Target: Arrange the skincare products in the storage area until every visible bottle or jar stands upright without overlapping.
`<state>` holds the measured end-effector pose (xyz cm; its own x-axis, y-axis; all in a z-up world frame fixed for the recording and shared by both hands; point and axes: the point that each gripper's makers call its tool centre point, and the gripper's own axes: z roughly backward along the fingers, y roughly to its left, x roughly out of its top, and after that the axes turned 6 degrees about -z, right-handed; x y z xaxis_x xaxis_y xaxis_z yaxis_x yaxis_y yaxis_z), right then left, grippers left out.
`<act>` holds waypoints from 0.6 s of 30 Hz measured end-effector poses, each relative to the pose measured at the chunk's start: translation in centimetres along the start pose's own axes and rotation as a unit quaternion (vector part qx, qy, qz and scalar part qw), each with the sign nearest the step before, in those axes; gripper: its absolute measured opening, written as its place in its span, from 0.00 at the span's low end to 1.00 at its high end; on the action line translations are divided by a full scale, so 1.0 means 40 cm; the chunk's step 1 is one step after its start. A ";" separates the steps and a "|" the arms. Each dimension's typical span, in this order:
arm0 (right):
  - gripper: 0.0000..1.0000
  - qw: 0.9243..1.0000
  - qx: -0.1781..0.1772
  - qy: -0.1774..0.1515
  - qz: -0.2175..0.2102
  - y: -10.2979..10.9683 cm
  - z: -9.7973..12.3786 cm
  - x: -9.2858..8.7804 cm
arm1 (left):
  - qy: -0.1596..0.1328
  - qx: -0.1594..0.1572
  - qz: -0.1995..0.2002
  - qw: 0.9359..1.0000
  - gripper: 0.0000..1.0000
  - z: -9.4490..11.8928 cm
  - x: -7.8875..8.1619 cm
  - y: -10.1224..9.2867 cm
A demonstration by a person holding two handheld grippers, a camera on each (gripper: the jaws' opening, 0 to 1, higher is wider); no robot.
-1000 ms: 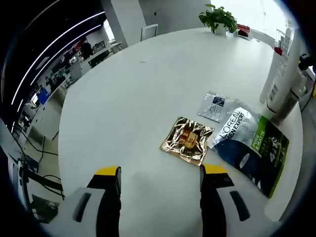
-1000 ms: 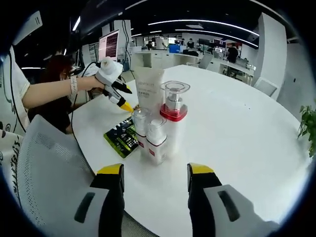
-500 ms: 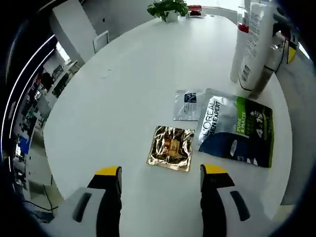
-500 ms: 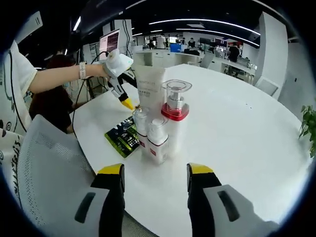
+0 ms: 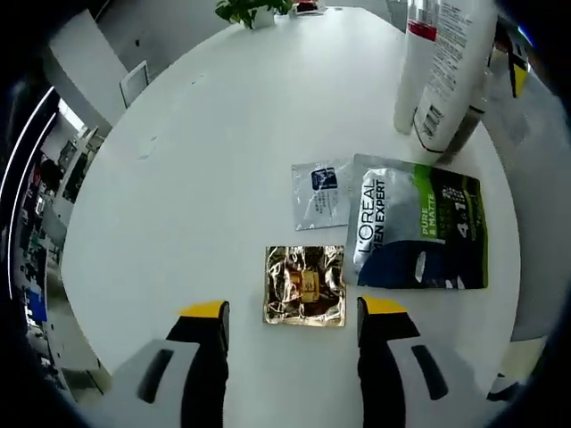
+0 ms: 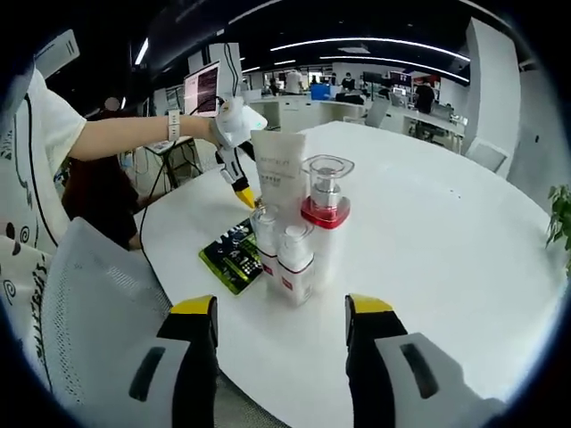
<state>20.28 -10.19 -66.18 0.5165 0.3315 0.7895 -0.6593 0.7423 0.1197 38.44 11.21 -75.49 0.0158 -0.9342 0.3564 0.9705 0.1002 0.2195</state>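
In the left gripper view my left gripper [image 5: 290, 312] is open just above a flat gold sachet [image 5: 304, 285] on the white table [image 5: 205, 160]. A small silver sachet [image 5: 318, 192] and a L'Oreal pouch [image 5: 415, 234] lie flat beside it. A tall white tube [image 5: 455, 67] and a red-collared bottle [image 5: 416, 58] stand behind. In the right gripper view my right gripper [image 6: 281, 308] is open, short of a standing cluster: the white tube [image 6: 279, 174], a clear-capped pump bottle [image 6: 325, 214] and two small white bottles [image 6: 294, 267]. The left gripper [image 6: 237, 147] hangs behind the cluster.
A grey mesh chair back [image 6: 80, 330] lies at the near left of the right gripper view. A person's arm [image 6: 125, 138] reaches in from the left. A potted plant [image 5: 250, 11] stands at the table's far edge. Desks and monitors fill the room behind.
The left gripper has moved forward and tipped downward over the gold sachet, which now lies between its jaws' line. The right gripper has barely shifted. The bottles stand as before.
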 end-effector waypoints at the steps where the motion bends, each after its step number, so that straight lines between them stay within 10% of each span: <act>1: 0.59 1.000 -0.001 -0.001 0.001 0.000 0.001 0.001 | 0.002 -0.005 -0.005 1.000 0.54 -0.001 -0.001 0.001; 18: 0.76 0.999 0.000 -0.040 0.008 0.027 0.038 0.052 | 0.017 -0.040 -0.018 0.999 0.53 -0.027 0.008 -0.017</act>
<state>19.82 -9.58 -63.47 0.4609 0.2963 0.8365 -0.6675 0.7369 0.1068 38.04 10.48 -76.49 -0.0124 -0.9481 0.3176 0.9866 0.0401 0.1581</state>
